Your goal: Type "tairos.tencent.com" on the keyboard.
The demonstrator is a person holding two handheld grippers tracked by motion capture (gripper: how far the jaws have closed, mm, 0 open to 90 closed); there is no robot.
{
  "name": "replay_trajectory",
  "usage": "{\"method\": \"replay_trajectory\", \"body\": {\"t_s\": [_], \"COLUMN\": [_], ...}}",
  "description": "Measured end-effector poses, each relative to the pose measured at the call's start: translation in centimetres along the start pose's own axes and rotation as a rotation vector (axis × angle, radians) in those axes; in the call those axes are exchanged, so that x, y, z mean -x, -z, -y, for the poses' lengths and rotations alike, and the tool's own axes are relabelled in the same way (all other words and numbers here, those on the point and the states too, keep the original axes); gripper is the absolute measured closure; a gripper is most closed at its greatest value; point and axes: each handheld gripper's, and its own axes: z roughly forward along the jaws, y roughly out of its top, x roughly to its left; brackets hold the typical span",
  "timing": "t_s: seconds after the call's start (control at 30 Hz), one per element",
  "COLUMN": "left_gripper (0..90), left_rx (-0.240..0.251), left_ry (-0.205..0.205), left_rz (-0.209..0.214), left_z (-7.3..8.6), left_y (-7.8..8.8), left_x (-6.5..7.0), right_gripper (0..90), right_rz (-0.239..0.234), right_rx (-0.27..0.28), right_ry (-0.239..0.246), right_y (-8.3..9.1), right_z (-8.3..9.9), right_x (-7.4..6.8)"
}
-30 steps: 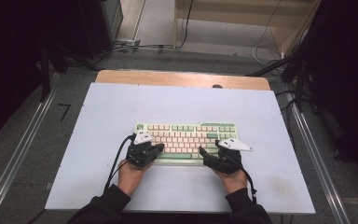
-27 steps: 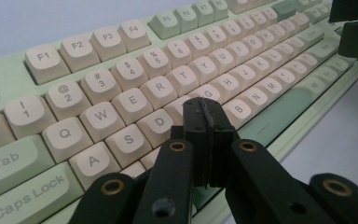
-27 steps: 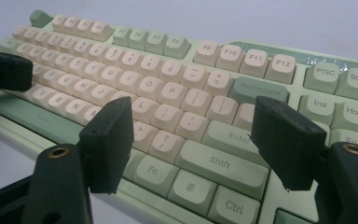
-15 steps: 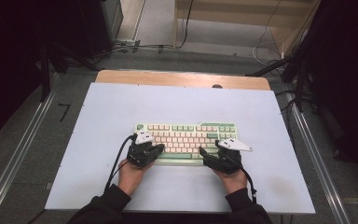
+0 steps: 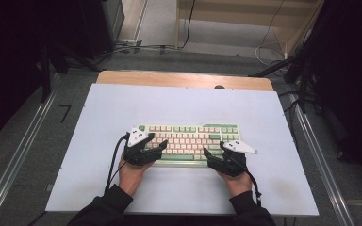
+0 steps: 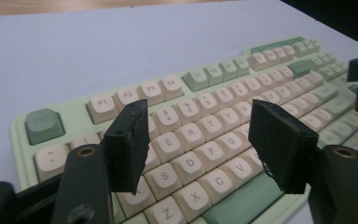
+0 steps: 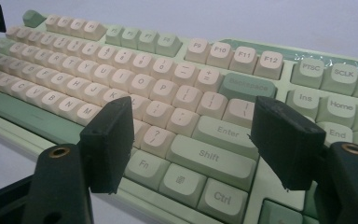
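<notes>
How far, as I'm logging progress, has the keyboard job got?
Done: both grippers sit at the near edge of the keyboard. In hand: the left gripper has just been opening its jaws over the left letter keys, nothing between them; the right gripper hangs open above Enter and Shift. Left: no key looks pressed and the keyboard lies flat, ungripped.

Both forearms in dark, near-black long sleeves (image 5: 102, 207), cuffs ending at the wrists.

Left gripper (image 5: 156, 149): black body, grey three-cornered plate (image 5: 137, 137) on top, black cable (image 5: 114, 162) looping back along the sleeve.

Right gripper (image 5: 213, 151): same black build, plate (image 5: 239, 147) paler, cable (image 5: 254, 184) trailing toward the cuff.

Jaws are matte black blocks with rough, chipped faces; brass-coloured screw bushings (image 6: 86, 151) sit in the rounded arms behind them.
</notes>
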Motion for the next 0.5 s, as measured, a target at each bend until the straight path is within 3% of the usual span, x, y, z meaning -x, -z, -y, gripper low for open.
{"method": "replay_trajectory", "body": {"t_s": [0.17,0.33,0.5], "left_gripper": [31.3,29.9,30.0], "left_rx": [0.021,0.013,0.011], "left_ry": [0.000,0.000,0.001], "left_rz": [-0.042,-0.045,-0.043], "left_z": [-0.12,-0.08,0.00], "left_y": [-0.02,-0.19,-0.01], "left_x": [-0.09,-0.11,-0.05], "right_gripper": [28.7,31.4,44.9], "right_rz": [0.008,0.018,0.011], "right_rx": [-0.001,0.001,0.010], "right_ry": [-0.004,-0.008,0.000], "right_y": [0.23,0.38,0.36], "right_z": [0.12,0.17,0.07], "right_x": [0.27,0.34,0.36]}}
